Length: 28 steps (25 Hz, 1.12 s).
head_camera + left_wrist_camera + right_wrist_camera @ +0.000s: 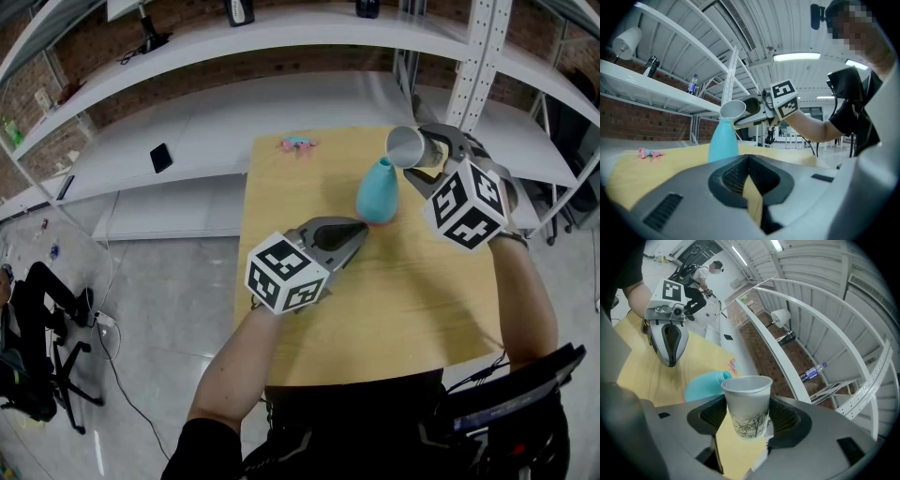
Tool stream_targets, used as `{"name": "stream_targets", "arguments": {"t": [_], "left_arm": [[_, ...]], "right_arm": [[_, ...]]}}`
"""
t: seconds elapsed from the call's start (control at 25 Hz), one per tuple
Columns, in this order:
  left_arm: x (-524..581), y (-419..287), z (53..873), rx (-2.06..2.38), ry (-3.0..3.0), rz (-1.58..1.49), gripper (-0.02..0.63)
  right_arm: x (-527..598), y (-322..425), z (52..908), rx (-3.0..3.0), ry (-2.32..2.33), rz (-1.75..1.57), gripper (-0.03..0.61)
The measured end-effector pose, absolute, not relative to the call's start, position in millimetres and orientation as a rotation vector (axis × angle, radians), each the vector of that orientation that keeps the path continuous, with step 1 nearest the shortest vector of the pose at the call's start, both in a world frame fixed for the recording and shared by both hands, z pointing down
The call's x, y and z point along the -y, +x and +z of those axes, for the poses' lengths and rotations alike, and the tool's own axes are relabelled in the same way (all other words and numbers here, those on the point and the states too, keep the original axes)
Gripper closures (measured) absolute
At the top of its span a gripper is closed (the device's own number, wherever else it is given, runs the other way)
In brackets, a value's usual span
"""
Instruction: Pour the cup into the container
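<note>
Our left hand-held gripper (359,229) sits closed, empty, seven o'clock of the bottle (378,192). Our right hand-held gripper (747,423) clamps the cup (746,394); we should tip slowly over the bottle's mouth.

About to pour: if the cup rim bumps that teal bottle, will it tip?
Likely stable: the teal bottle widens toward its base on the table. A knock from the cup at its narrow neck could rock it.

Matt paper cup (746,405), wooden table (394,300)
</note>
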<state>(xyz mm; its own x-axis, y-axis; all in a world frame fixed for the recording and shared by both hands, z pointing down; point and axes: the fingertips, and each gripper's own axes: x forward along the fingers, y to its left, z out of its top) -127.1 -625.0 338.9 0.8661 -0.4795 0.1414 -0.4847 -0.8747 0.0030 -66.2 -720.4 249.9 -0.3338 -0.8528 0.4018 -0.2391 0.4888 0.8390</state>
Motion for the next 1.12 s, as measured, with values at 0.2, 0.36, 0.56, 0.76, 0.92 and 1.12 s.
{"name": "stream_targets", "arguments": {"t": [0.2, 0.36, 0.56, 0.76, 0.92, 1.12], "left_arm": [[624.6, -127.6, 340.0, 0.774, 2.999, 0.212, 0.614], [624.2, -127.5, 340.0, 0.771, 2.999, 0.213, 0.614], [623.9, -127.2, 339.7, 0.771, 2.999, 0.213, 0.614], [623.6, -126.6, 340.4, 0.768, 3.0, 0.213, 0.614], [623.8, -126.3, 340.0, 0.766, 3.0, 0.214, 0.614], [623.1, -127.2, 339.7, 0.759, 3.002, 0.214, 0.614]], "right_arm": [[720.9, -66.6, 249.8, 1.824, 0.912, -0.863, 0.291], [720.8, -66.9, 249.0, 1.813, 0.909, -0.871, 0.291], [721.4, -67.9, 248.6, 1.814, 0.905, -0.875, 0.291], [721.9, -67.5, 249.4, 1.8, 0.905, -0.885, 0.291], [722.1, -68.4, 248.8, 1.797, 0.901, -0.889, 0.291], [721.2, -70.7, 250.7, 1.816, 0.901, -0.872, 0.291]]}}
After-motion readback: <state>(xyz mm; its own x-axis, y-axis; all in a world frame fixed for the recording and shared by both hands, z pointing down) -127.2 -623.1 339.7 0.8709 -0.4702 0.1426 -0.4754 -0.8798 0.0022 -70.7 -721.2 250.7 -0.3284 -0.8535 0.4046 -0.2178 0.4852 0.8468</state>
